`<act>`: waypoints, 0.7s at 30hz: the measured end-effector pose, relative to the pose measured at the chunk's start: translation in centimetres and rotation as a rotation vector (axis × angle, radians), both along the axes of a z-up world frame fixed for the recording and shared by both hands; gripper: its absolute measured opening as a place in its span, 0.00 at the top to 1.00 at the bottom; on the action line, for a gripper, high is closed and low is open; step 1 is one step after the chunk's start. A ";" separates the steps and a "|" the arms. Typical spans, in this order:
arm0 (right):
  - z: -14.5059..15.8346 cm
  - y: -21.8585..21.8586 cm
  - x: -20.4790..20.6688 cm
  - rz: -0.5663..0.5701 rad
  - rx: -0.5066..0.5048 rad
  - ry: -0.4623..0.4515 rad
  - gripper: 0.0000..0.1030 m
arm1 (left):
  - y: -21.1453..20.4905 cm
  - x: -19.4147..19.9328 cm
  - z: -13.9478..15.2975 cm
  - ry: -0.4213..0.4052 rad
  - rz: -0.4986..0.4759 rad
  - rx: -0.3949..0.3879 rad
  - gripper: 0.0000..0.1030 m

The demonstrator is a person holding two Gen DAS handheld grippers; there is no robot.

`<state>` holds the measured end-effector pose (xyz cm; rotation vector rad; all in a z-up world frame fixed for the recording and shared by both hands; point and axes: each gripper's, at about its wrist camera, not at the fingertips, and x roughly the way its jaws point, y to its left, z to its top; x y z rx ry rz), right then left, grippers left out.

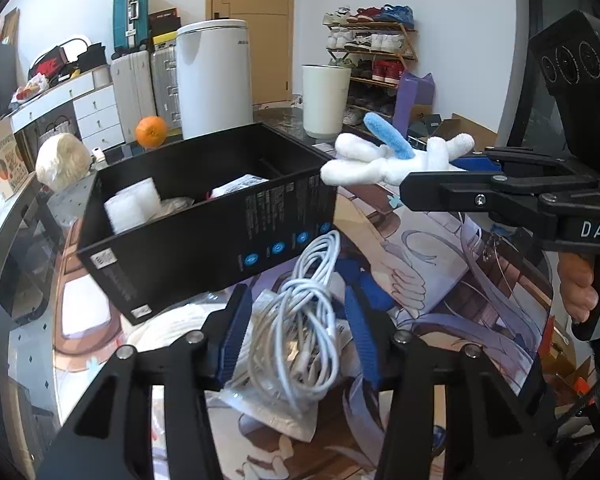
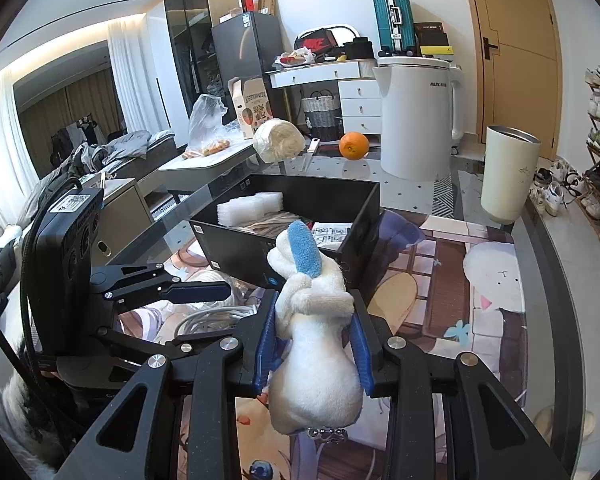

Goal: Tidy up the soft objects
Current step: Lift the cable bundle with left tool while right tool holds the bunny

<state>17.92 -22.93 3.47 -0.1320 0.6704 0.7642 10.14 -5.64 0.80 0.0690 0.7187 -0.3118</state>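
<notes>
My right gripper (image 2: 314, 344) clamps the plush (image 2: 314, 360), long axis pointing at the box (image 2: 364, 216) just beyond. My left gripper (image 1: 296, 332) straddles the cable (image 1: 300, 320), part-open.

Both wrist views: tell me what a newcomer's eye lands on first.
The white plush toy with a blue ear, clamped in the right gripper above the illustrated mat. Next, the open black box just beyond it, and the coiled white cable between the left gripper's fingers.
</notes>
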 end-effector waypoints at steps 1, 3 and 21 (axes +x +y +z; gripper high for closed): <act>0.0 -0.1 0.0 -0.002 0.001 0.001 0.67 | -0.2 0.1 -0.1 0.005 -0.007 0.001 0.53; -0.1 -0.3 0.0 -0.005 0.001 0.003 0.67 | -0.6 0.6 -0.3 0.023 -0.008 0.013 0.53; -0.3 -0.8 0.3 -0.012 0.003 0.008 0.67 | -1.7 2.0 -1.0 0.080 -0.002 0.090 0.64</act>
